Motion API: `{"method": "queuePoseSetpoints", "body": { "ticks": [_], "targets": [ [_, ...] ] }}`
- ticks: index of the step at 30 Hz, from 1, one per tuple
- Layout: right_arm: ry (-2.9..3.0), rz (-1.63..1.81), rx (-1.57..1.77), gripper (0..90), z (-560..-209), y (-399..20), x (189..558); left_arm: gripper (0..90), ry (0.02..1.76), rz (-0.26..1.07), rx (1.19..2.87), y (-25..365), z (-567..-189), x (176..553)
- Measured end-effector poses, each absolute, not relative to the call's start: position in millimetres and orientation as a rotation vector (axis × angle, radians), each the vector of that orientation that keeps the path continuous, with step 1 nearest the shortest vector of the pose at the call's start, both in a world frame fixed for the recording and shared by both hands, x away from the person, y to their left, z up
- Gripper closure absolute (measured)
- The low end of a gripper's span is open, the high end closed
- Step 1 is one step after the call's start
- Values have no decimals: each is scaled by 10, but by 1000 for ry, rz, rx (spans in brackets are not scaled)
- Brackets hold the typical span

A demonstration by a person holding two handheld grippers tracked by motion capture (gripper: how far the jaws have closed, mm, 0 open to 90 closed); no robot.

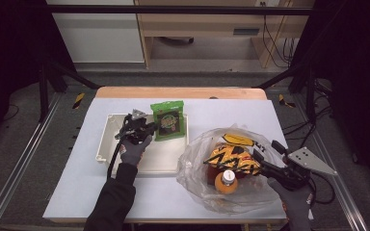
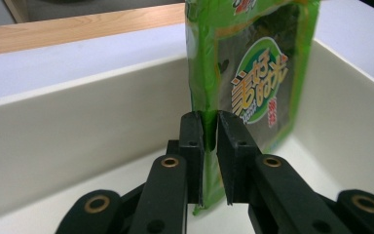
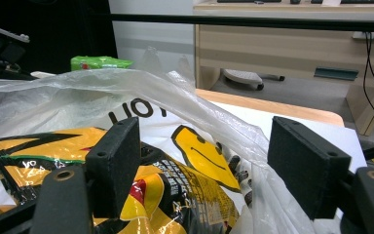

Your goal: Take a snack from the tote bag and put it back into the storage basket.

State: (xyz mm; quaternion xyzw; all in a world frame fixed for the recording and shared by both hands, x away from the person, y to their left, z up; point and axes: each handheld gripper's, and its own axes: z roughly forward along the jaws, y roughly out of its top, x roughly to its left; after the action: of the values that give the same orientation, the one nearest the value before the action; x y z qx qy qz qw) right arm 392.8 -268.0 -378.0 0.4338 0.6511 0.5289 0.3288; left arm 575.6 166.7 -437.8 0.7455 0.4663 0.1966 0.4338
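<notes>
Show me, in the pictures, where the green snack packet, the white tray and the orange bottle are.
green snack packet [image 2: 260, 85]: left gripper view, on its round printed label.
white tray [image 1: 107, 137]: high view, on its left wall.
orange bottle [image 1: 226, 182]: high view, on its shoulder below the cap, inside the plastic bag.

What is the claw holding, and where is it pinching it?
The left claw pinches the green snack packet by its side edge, over the white tray. The right claw holds nothing.
</notes>
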Motion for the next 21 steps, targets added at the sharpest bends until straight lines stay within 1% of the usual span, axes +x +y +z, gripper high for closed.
{"method": "queuePoseSetpoints", "body": {
  "ticks": [3,8,12,14,15,16,17,18,19,20,21],
  "targets": [
    [1707,1385,1134,285,-3778,-2673,3926,801,1168,502,1849,1644,-4403,5801],
    [1705,1387,1133,285,-3776,-2674,3925,766,1167,507,1842,1609,-4411,5809],
    [1706,1389,1132,288,-3765,-2676,3914,678,1161,503,1852,1643,-4372,5767],
    [1702,1392,1128,290,-3760,-2678,3912,651,1140,503,1835,1682,-4313,5697],
    [1701,1394,1129,294,-3745,-2683,3898,632,1112,514,1823,1726,-4237,5601],
    [1701,1394,1129,294,-3745,-2683,3898,616,1112,514,1823,1726,-4237,5601],
    [1698,1395,1121,302,-3727,-2686,3882,591,1084,527,1809,1763,-4155,5486],
    [1698,1395,1121,302,-3727,-2686,3882,577,1084,527,1809,1763,-4155,5486],
    [1701,1399,1117,317,-3707,-2688,3861,556,1055,528,1793,1788,-4074,5355],
    [1701,1399,1117,317,-3707,-2688,3861,544,1055,528,1793,1788,-4074,5355],
    [1707,1401,1112,333,-3689,-2683,3839,531,1021,536,1781,1802,-4001,5204]
  ]
}}
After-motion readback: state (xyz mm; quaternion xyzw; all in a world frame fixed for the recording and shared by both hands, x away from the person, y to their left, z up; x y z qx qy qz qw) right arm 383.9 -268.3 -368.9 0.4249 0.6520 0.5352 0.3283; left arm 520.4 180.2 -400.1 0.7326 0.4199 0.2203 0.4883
